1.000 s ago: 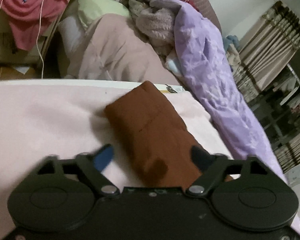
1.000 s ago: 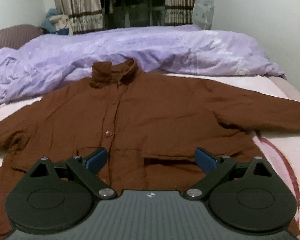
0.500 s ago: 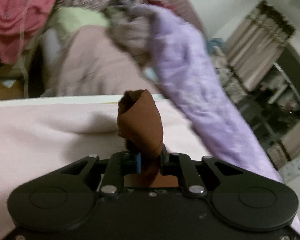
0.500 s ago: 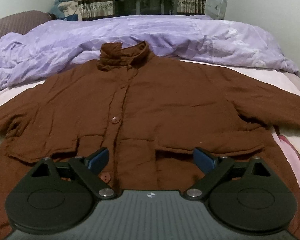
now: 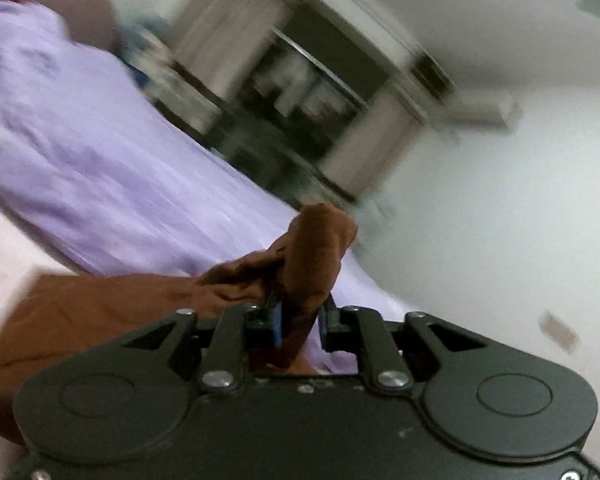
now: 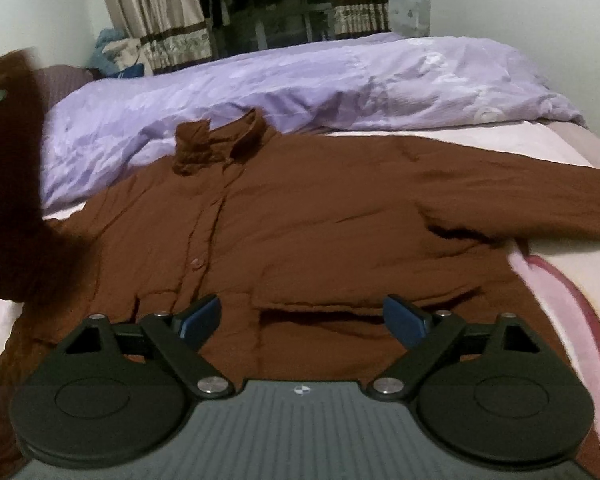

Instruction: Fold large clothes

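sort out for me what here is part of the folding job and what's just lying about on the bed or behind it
Part of the job:
- brown jacket, spread on the bed
- its sleeve, between the opening fingers of the left gripper
- right gripper, open over the hem

Lying about:
- purple duvet
- pink sheet
- curtains

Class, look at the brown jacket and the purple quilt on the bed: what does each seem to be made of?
Brown jacket: probably a matte woven cloth, cotton-like; it lies dull with soft creases and no shine. Purple quilt: likely smooth satin-like fabric; pale highlights run along its folds.
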